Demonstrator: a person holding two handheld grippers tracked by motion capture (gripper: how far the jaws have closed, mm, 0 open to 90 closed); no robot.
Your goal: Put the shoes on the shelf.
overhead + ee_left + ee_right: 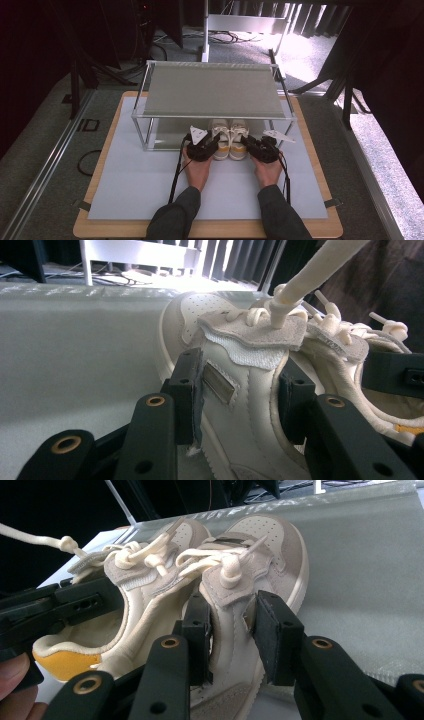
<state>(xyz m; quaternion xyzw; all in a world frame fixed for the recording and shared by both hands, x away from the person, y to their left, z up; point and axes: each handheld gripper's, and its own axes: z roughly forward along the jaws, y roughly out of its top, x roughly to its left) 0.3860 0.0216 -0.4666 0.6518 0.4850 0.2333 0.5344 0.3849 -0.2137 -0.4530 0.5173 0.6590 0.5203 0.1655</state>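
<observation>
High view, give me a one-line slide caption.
Two hand-held grippers, left gripper and right gripper, clamp cream sneakers at a rack.

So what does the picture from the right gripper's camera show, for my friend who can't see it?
The right gripper has its two black jaws closed on the outer side wall of a cream and beige sneaker. A matching sneaker sits touching it, with the other gripper on its far side. Both shoes rest on a grey shelf.

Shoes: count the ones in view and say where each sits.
2. The left shoe and the right shoe stand side by side under the rack's top shelf, each gripped by one gripper; others may be hidden behind.
</observation>
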